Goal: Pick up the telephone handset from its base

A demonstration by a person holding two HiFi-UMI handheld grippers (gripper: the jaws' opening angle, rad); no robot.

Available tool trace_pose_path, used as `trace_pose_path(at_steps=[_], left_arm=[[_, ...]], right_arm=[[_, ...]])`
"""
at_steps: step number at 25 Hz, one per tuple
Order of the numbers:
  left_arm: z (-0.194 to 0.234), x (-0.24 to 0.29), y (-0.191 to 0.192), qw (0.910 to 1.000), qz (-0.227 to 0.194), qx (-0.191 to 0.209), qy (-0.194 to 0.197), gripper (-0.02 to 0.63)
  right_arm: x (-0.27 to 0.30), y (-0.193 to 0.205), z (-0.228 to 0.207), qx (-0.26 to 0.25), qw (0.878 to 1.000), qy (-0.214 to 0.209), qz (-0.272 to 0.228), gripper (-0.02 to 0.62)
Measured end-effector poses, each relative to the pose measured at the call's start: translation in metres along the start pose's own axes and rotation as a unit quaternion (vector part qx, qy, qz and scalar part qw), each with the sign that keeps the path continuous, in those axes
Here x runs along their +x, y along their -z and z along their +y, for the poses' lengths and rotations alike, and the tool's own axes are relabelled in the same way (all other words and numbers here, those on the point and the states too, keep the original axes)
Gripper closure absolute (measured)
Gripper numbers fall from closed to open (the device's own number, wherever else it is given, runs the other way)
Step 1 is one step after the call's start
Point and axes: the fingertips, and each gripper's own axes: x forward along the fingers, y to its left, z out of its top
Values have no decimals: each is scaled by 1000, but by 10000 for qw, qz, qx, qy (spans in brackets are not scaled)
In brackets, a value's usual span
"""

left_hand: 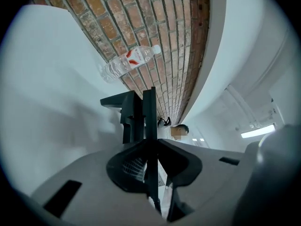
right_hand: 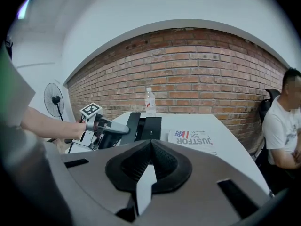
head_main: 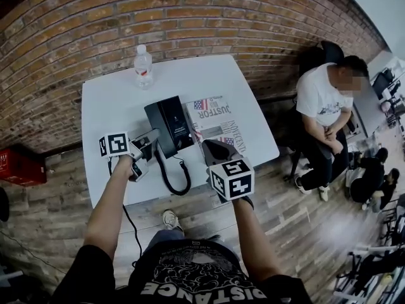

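Left gripper (head_main: 149, 139) clamped on telephone handset (left_hand: 149, 117) beside its base (head_main: 176, 124) on white table (head_main: 209, 81); right gripper (right_hand: 151, 144) jaws together, empty.

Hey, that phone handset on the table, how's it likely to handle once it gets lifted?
The handset looks like rigid moulded plastic, so it probably won't flex in the jaws of the left gripper. Its cord lies in a slack loop on the table, so it should trail behind, perhaps tugging lightly.
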Motion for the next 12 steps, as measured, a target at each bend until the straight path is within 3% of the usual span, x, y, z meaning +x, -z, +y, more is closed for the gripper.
trace_pose_path(at_steps=[12], left_arm=[[-83, -8, 30, 9979, -361, 525, 103, 534]], right_arm=[[-54, -2, -7, -72, 9988, -281, -399, 595]])
